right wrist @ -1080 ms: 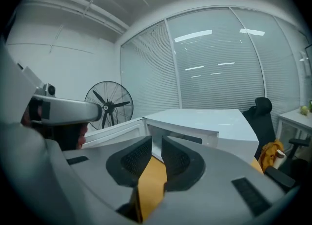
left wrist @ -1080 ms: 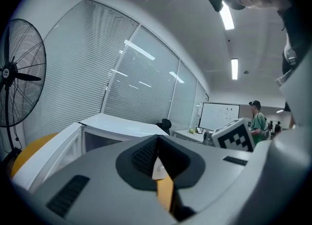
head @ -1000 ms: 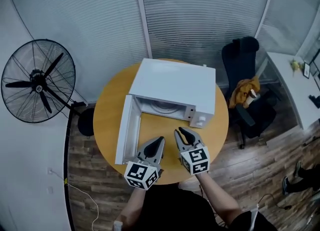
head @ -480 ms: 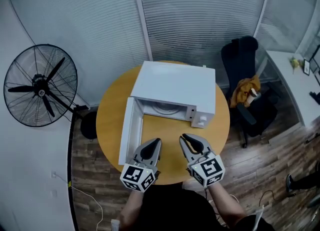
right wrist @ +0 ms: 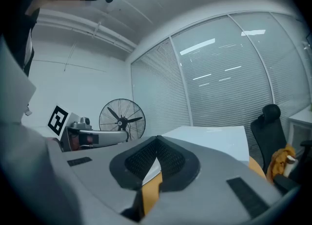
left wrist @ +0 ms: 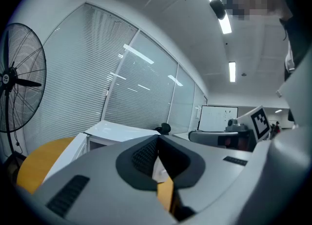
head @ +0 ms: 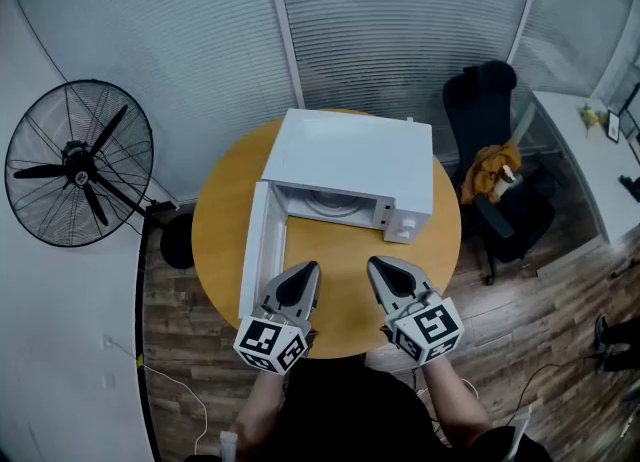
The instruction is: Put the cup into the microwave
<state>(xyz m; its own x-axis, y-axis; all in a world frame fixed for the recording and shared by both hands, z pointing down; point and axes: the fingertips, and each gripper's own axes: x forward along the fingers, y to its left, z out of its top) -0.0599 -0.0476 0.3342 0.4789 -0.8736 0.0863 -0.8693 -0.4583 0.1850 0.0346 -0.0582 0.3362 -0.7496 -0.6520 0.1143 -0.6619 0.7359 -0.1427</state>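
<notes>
**A:** Claw state?

**B:** Left claw (head: pixel 302 273) and right claw (head: pixel 384 268) sit at the 6 o'clock edge of the counter (head: pixel 335 250), side by side but not touching, tips pointing to 12. Jaws on each are pressed together with nothing between them. Both gripper views confirm it: only counter shows under the tips.

**A:** Cup?

**B:** Not in any view. None on the visible counter, none in either claw. Microwave (head: pixel 350 160) is at 12 o'clock, with its door (head: pixel 258 250) swung wide open toward 8. The visible strip of cavity shows only the turntable (head: pixel 325 208). The rest is hidden under the roof, so I can't rule out a cup deeper in.

**A:** Which step, then?

**B:** My read: the door is open and the grasp hasn't started. Or the cup is already inside and only the door is left. I can't settle that from here.

**A:** Next move?

**B:** Locate the cup first. If it's off-counter, one claw has to spread before the approach, then carry it low through the opening, clear of the door. Fan (head: pixel 78 163) at 9 and chair (head: pixel 480 110) at 2 are well off the counter, so no conflict.
</notes>
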